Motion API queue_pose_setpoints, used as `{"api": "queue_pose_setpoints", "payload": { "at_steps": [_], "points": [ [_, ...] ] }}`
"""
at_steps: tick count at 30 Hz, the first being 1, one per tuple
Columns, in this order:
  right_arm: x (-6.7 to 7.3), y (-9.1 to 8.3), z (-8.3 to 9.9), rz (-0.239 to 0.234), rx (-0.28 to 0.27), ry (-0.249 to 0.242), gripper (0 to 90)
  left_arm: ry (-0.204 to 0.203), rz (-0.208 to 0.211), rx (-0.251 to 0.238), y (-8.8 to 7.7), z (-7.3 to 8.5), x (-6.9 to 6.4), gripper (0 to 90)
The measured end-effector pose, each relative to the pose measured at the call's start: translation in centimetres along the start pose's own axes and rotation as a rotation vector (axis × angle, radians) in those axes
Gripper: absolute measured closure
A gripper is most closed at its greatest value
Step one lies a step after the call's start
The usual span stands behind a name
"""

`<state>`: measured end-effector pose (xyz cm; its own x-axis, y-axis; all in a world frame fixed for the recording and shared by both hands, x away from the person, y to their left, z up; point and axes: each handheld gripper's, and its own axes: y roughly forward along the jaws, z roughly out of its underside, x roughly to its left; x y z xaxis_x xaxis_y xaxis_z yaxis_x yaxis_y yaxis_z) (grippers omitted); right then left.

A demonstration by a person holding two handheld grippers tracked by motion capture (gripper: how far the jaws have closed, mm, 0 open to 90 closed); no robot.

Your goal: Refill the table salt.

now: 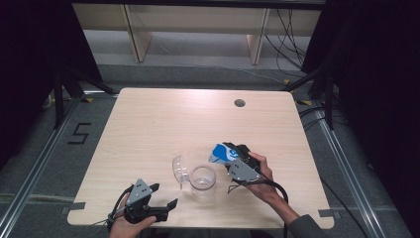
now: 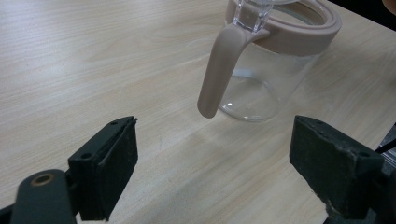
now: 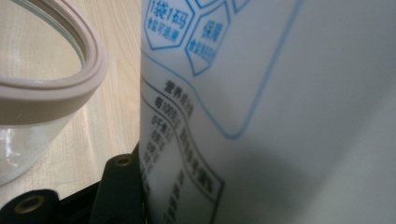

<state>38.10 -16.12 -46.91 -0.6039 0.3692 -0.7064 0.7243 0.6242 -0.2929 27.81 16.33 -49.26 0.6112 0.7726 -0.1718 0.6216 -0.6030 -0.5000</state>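
- right claw (image 1: 229,154) is clamped on a white and blue pouch (image 1: 218,152), just right of the jar (image 1: 202,179); up close the pouch hides most of that claw, and its small print is too blurry to read
- jar sits open on the counter (image 1: 148,129), looks empty, lid (image 1: 180,168) flipped up at its left
- left claw (image 1: 165,195) spread wide, nothing in it, near the counter's front edge

Ahead of the left gripper (image 1: 166,196) a short stretch of bare table (image 1: 148,129) lies free, then the clear jar (image 1: 202,179) stands in the way, its open lid (image 1: 180,169) and beige handle (image 2: 218,74) jutting toward that gripper. Just past the jar, the right gripper (image 1: 229,154) and its blue-and-white carton (image 1: 220,153) crowd the jar's rim. Beyond both grippers the tabletop is open up to the small round hole (image 1: 239,103).
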Motion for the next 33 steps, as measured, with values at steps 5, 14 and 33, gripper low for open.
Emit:
{"api": "queue_pose_setpoints", "payload": {
  "at_steps": [5,14,33],
  "points": [
    [-0.12,-0.13,-0.11,0.009,-0.002,-0.024,49.1,-0.015,-0.003,-0.015,0.03,0.03,0.13,14.9],
    [0.28,-0.13,0.03,0.002,0.023,-0.066,49.2,0.009,0.004,-0.013,0.05,-0.01,-0.1,14.9],
    [0.69,0.12,-0.12,0.022,0.018,-0.235,49.4,-0.008,0.003,-0.016,0.07,0.0,-0.05,14.9]
  ]
}}
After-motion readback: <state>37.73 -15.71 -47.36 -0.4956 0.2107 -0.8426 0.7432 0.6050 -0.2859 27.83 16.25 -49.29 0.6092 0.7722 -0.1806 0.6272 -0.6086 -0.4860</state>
